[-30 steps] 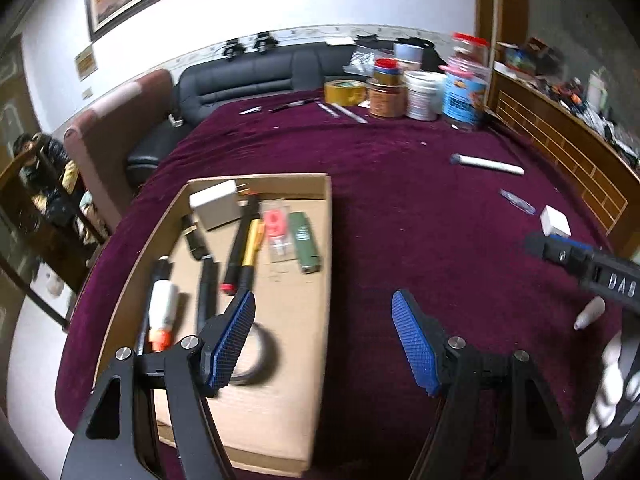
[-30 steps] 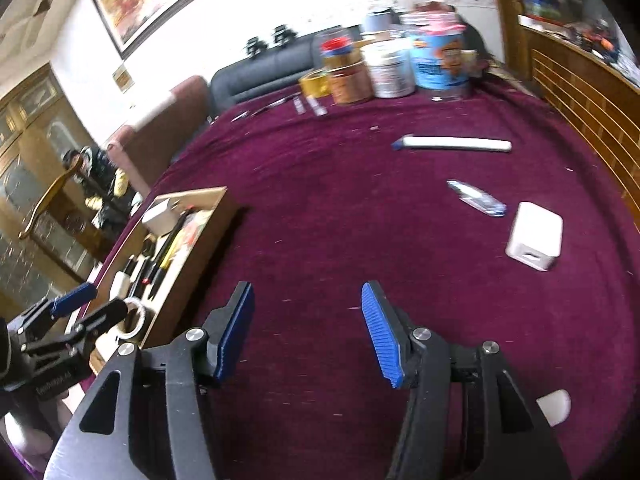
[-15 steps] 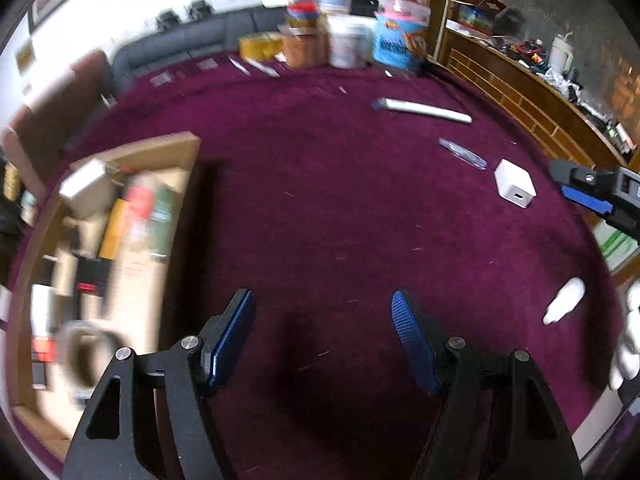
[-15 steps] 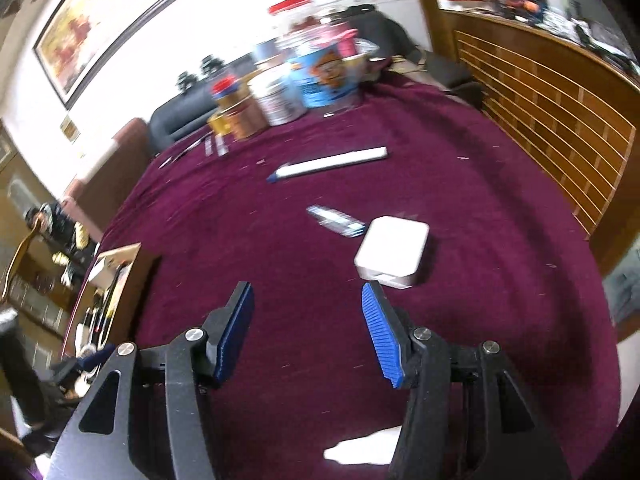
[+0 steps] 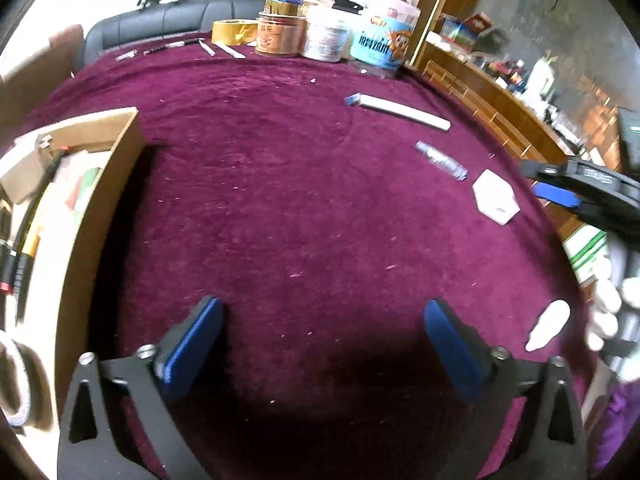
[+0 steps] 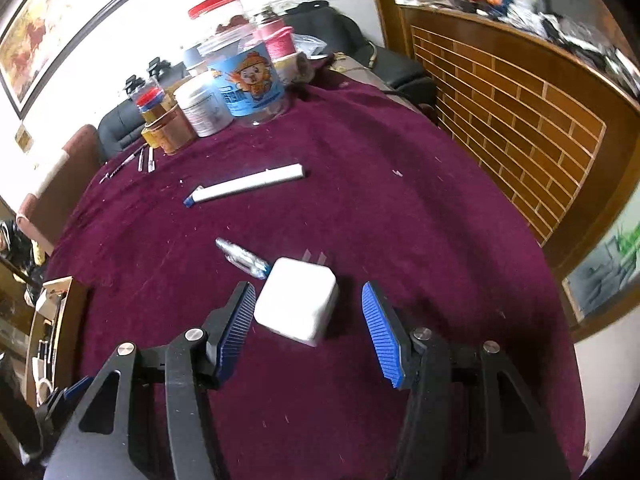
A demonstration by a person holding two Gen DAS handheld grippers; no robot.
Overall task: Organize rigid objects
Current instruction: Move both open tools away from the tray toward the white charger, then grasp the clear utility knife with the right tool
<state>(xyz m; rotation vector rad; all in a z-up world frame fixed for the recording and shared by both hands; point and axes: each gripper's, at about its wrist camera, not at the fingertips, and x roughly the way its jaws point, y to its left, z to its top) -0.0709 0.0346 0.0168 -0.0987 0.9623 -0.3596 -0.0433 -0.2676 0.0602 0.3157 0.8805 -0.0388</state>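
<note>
On a table draped in maroon cloth (image 6: 400, 208), the right gripper (image 6: 308, 316) hung over a white charger block (image 6: 298, 306), its blue pads spread to either side of the block and apart from it, the left pad closer than the right. Just behind the block lay a small clear-and-blue object (image 6: 242, 257), and farther back a long white pen-like stick (image 6: 246, 186). The left gripper (image 5: 320, 344) pointed down at bare cloth, its jaws opening wide with nothing between them. A cardboard tray (image 5: 102, 196) holding pens and other small items sat at the table's left edge. A small white bottle (image 5: 549, 325) lay near the front right edge, beside a white-gloved hand (image 5: 612, 312). Jars and tubs (image 6: 224, 92) crowded the far end.
</note>
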